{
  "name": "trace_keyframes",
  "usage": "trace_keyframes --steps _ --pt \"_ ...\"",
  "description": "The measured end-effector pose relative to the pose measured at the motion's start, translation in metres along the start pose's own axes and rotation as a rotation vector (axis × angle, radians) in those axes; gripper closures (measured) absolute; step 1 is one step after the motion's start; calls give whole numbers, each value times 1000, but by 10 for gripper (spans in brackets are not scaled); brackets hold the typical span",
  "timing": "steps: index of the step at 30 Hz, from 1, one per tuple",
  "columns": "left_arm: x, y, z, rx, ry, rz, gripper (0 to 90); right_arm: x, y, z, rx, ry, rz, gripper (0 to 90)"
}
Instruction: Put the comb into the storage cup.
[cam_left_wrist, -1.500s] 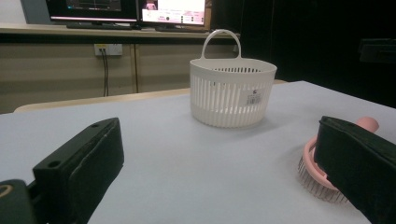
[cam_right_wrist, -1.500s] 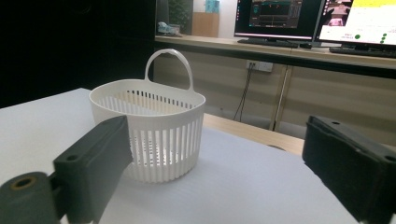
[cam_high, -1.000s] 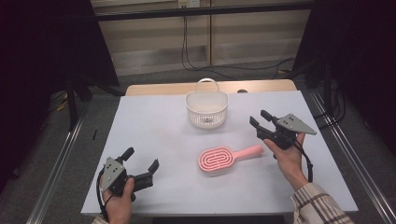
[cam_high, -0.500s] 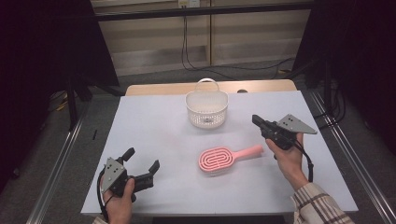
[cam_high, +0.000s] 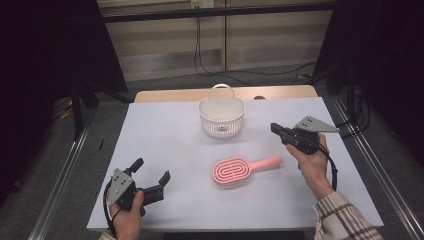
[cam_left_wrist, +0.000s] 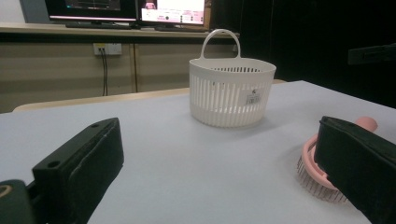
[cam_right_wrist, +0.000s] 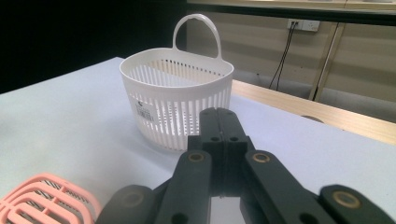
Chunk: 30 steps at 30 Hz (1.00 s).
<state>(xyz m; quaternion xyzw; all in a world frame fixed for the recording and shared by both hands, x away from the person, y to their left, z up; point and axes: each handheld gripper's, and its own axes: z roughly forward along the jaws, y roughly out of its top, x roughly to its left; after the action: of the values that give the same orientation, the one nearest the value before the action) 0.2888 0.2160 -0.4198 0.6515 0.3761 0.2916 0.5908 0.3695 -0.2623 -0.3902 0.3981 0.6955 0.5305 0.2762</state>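
A pink hairbrush (cam_high: 241, 169) lies flat on the pale table (cam_high: 170, 145), handle toward the right; its head shows in both gripper views (cam_left_wrist: 314, 170) (cam_right_wrist: 39, 198). Behind it stands a white slotted basket (cam_high: 221, 116) with a loop handle (cam_left_wrist: 232, 93) (cam_right_wrist: 177, 98). My left gripper (cam_high: 150, 172) rests near the front left corner, jaws wide open with nothing between them (cam_left_wrist: 219, 168). My right gripper (cam_high: 276, 128) hovers right of the basket and above the brush handle, jaws shut with nothing between them (cam_right_wrist: 222, 119).
A wooden table edge (cam_high: 280, 92) runs behind the pale mat. Metal rails (cam_high: 60, 175) flank the table on both sides. Cables (cam_high: 200, 55) hang down the back wall.
My right gripper's jaws closed from open to fully shut, holding nothing. The left gripper and the brush stayed where they were.
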Motion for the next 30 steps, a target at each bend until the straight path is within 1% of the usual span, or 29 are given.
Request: trace_keyframes --steps 2,3,4,5,7,9,10,11,12,13,14,15,16,17,18,20,21,23,24,25,26,28,30 --pt "1 0 0 4 2 2 16 0 3 3 16 0 -15 900" --pt "0 0 0 1 2 -2 16 -1 4 5 18 4 -16 900" --pt "1 0 1 4 3 2 16 -1 5 6 20 7 -21 900" --pt "1 0 1 5 1 0 16 0 8 11 33 15 -39 900" --pt "0 0 0 4 2 2 16 1 7 12 34 20 -36 900" --pt "0 0 0 -5 -3 -2 16 3 5 15 73 18 -52 900" --pt "0 1 -1 -7 -2 3 16 3 3 15 92 32 -52 900" --pt "0 1 -1 -12 -4 -1 16 3 1 15 106 38 -50 900" --pt "0 1 -1 -9 -4 2 16 3 0 15 122 39 -47 900" --pt "0 1 0 -8 -2 -1 16 1 0 13 141 40 -55 900" --pt "1 0 0 -7 -2 0 16 1 0 13 141 40 -55 900" --pt "1 0 0 -5 -5 -3 16 -1 0 13 161 31 -64 900" --pt "1 1 0 -7 -4 -2 16 -1 0 13 161 31 -64 900" --pt "0 1 -1 -8 -5 1 16 -3 -1 14 205 24 -78 900" --pt "0 1 0 -8 -7 0 16 -3 -1 14 205 24 -78 900" --pt "0 1 0 -3 -7 -2 16 -5 -3 15 234 17 -78 900" --pt "0 0 0 8 -3 4 16 -6 -4 15 246 15 -74 900" --pt "1 0 0 9 -2 -10 16 -8 -5 16 273 16 -74 900" --pt "2 0 0 9 0 -6 16 -9 -6 16 285 19 -71 900" --pt "2 0 0 7 -4 -6 16 -10 -6 16 310 32 -69 900" --pt "2 0 0 6 -6 -5 16 -10 -6 16 310 32 -69 900" --pt "2 0 0 6 -7 -6 16 -9 -5 17 328 38 -69 900" --pt "2 0 0 5 -5 -5 16 -9 -5 18 359 49 -76 900"
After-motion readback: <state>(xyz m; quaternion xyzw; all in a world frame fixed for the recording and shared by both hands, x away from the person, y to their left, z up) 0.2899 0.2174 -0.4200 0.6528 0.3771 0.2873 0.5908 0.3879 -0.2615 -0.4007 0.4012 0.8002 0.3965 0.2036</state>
